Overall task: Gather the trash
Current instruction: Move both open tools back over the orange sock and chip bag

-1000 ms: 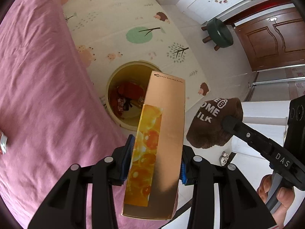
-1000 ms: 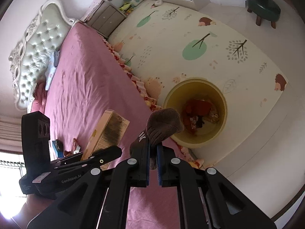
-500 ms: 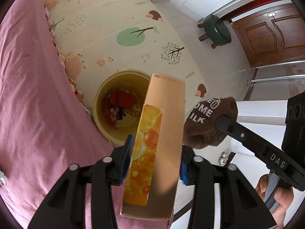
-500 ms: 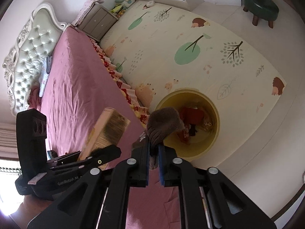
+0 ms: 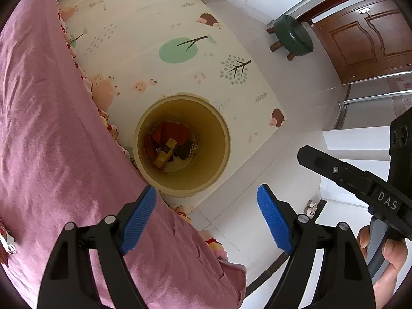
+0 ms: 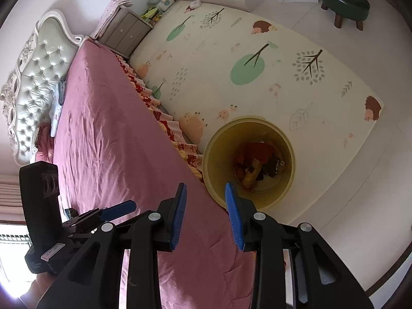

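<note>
A yellow round bin stands on the play mat beside the bed. Inside it lie an orange-gold box, a brown cap and red trash. My left gripper is open and empty, above the bed corner just short of the bin. My right gripper is open and empty over the bed edge, with the bin just beyond its fingertips. The box and the cap show in the bin in the right wrist view too.
The pink bedspread fills the left side. A green stool stands near a wooden door. A nightstand and a tufted headboard lie at the far end of the bed. A small wrapper lies on the bed.
Both grippers have opened. The orange-gold box has left my left gripper and the brown cap has left my right gripper; both now lie in the bin.
</note>
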The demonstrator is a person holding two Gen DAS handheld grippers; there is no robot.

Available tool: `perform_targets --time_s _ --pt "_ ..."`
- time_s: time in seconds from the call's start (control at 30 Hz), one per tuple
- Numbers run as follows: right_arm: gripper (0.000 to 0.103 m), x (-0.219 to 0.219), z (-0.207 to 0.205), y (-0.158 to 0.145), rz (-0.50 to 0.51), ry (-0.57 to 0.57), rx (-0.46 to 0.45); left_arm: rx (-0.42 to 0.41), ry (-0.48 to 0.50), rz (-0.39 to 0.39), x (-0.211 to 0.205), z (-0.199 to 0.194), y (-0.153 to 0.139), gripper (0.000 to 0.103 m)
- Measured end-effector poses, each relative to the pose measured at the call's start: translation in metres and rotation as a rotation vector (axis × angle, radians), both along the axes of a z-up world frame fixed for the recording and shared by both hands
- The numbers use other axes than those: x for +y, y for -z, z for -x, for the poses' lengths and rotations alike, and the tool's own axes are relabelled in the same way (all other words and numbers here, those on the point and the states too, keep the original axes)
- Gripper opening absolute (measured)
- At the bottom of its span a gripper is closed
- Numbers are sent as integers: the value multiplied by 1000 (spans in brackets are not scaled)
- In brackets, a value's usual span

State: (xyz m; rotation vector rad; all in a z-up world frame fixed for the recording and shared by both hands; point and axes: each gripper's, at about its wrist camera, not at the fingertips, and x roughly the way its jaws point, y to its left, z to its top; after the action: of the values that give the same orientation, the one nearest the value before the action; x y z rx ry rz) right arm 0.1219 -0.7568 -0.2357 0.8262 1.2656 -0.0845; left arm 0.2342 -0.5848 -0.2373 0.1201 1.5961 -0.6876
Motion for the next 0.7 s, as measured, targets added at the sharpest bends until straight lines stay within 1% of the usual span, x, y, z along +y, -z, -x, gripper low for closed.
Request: perform_targets --time_s 0.17,0.33,0.47,0.7 --pt "32 18 -2 -12 3 -36 -22 -15 -15 20 14 3 -11 80" --pt "32 50 -7 -27 9 -87 -41 -31 -63 36 47 9 -24 80" --pt "32 87 -9 -39 11 -145 -57 -52 -110 44 84 15 -36 80" --pt "32 167 -9 -53 4 -270 -75 -81 -211 36 170 32 -53 80"
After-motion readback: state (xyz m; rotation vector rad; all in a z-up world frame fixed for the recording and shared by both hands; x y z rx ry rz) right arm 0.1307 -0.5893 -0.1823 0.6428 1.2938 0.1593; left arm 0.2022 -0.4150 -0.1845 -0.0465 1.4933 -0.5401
